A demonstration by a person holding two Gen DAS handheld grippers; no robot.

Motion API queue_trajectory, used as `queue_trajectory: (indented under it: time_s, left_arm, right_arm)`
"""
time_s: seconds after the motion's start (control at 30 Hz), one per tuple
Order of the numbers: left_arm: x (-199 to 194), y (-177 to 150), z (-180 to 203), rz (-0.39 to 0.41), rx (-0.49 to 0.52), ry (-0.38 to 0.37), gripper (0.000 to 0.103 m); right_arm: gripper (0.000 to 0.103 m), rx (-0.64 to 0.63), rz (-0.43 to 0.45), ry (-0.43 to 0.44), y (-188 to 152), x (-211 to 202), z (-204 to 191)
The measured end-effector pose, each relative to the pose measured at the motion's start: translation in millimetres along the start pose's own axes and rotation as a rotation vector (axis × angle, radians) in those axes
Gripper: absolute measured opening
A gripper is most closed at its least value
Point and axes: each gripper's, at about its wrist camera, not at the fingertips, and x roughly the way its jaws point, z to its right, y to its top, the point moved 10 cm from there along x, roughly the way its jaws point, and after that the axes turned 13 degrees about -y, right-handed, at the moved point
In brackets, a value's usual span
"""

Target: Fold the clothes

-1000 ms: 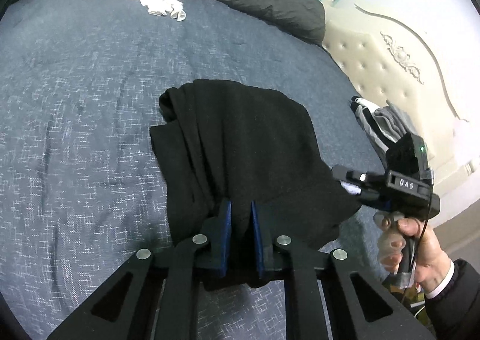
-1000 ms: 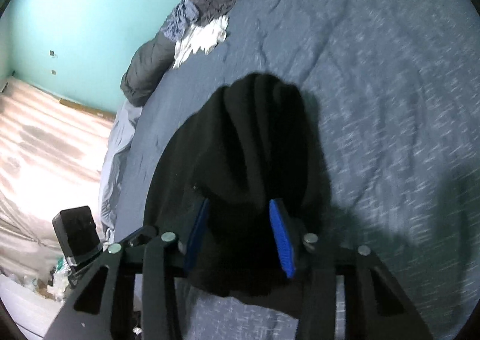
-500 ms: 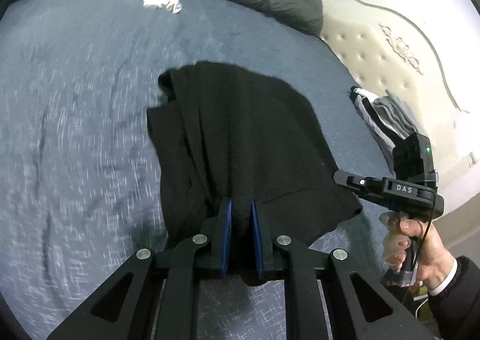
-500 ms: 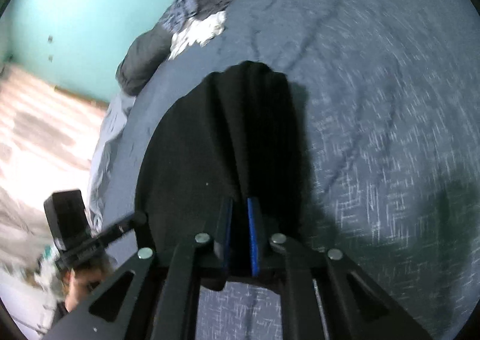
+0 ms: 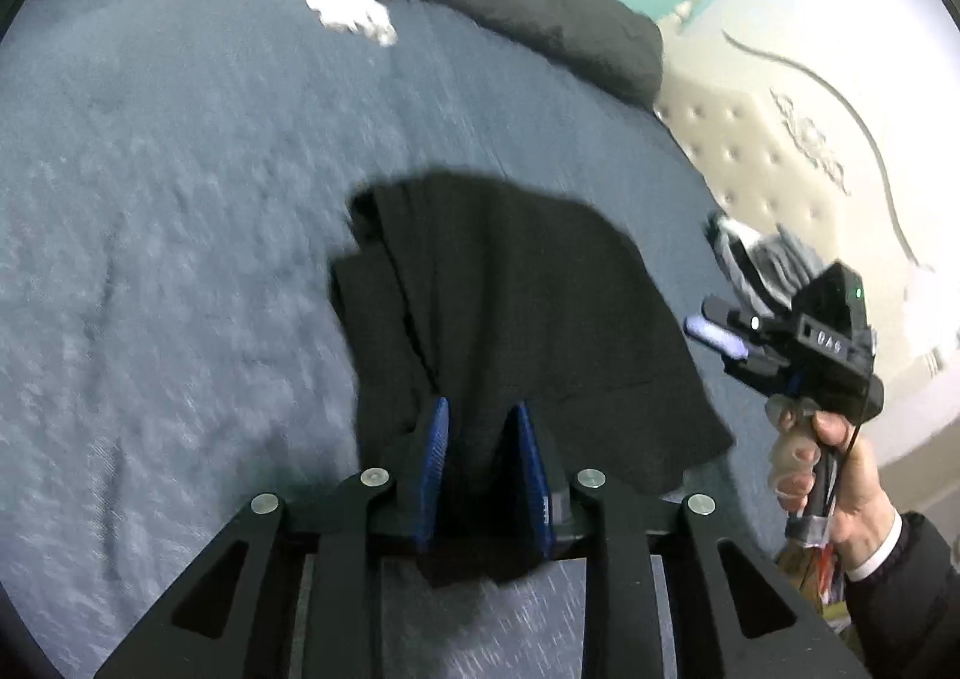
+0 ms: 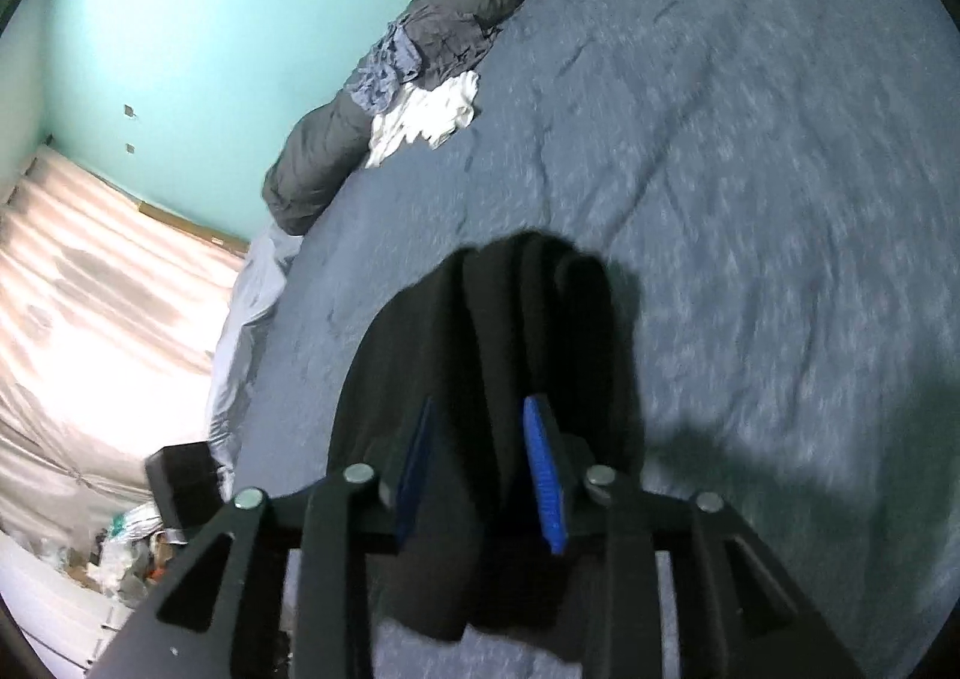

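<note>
Letting go cleanly matters: I have both claws, left claw (image 5: pixel 480 442) and right claw (image 6: pixel 480 448), opening around the folded black knit garment (image 5: pixel 510 319) on the blue-grey bed (image 5: pixel 180 199), its near hem at six o'clock.

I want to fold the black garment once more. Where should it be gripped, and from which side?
Grip the black garment at its near hem corners, coming in low from the near edge of the bed. It lies flat there with the hem towards both grippers, while the far end is bunched. Both sets of jaws are opening with cloth between them.
</note>
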Motion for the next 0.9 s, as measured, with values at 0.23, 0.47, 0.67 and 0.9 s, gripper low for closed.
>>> queue_trajectory:
  time_s: [0.23, 0.47, 0.67, 0.9]
  left_arm:
    - [16, 72, -37, 0.045, -0.054, 0.026, 0.029]
    - [64, 97, -45, -0.009, -0.071, 0.005, 0.029]
    - [82, 99, -46, -0.025, -0.066, -0.004, 0.022]
    - [75, 98, -47, 0.003, -0.043, 0.019, 0.007]
  right_arm:
    - [0.036, 0.000, -0.009, -0.047, 45, 31, 4]
    - [0.036, -0.036, -0.065, -0.085, 55, 65, -2]
    - [0.033, -0.074, -0.084, -0.131, 56, 83, -1]
    - [0.007, -0.103, 0.003, -0.164, 57, 71, 1]
